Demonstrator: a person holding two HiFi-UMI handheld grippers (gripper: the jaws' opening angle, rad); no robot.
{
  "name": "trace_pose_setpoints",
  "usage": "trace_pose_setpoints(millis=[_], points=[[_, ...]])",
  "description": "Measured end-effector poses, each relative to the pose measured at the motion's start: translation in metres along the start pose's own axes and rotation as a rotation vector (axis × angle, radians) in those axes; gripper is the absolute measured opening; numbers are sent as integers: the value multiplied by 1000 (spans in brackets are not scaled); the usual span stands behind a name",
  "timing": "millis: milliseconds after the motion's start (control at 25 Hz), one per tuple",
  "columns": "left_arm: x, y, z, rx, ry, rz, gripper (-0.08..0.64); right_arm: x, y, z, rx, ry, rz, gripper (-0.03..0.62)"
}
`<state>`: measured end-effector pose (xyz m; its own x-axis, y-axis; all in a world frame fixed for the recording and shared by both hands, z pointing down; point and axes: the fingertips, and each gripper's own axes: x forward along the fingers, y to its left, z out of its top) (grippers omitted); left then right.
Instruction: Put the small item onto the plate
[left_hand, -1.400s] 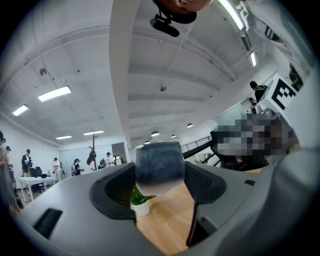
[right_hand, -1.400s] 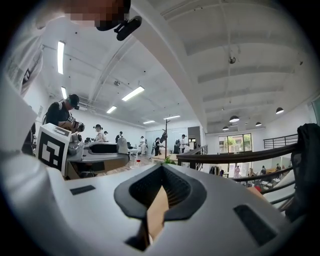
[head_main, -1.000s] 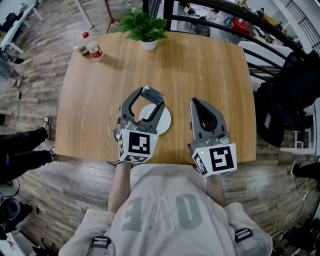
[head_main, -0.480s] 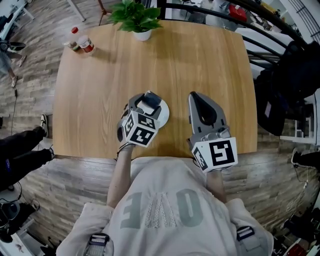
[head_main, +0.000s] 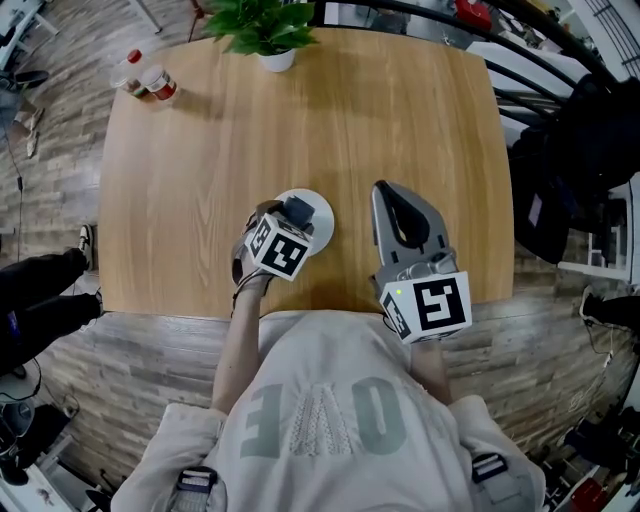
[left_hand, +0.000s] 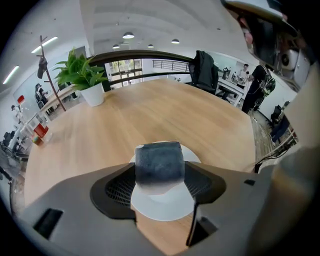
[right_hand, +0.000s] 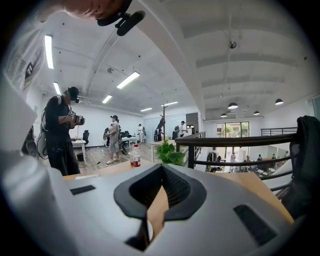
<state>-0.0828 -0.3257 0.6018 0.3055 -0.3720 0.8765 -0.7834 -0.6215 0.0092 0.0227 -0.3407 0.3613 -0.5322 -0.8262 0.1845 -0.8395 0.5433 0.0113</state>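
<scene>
Grey block (left_hand: 159, 163) clamped in downward-tilted left gripper (head_main: 297, 212) over white plate (left_hand: 162, 206); right gripper (head_main: 386, 195) closed.

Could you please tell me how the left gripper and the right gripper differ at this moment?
The left gripper is shut on the dark grey block; the right gripper is shut on nothing. The left gripper tilts down over the white plate, while the right gripper lies beside it, pointing across the table. Both are by the table's near edge.

A potted plant (head_main: 262, 30) and two bottles (head_main: 158, 84) stand at the far edge of the wooden table (head_main: 400, 120)
</scene>
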Motion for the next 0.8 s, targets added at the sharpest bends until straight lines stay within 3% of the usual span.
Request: trace_pose_setpoints(millis=[320,600,800], points=[[18,-12,-6,14,66,-45,308,-1,-8,-10,15,25,-10,17],[28,-11,-13,59,144,-5,306,1,-9,-14,6,42,-25,17],[31,-12,-14,61,152,-2,301,-1,-13,-16,19,46,-36,17]])
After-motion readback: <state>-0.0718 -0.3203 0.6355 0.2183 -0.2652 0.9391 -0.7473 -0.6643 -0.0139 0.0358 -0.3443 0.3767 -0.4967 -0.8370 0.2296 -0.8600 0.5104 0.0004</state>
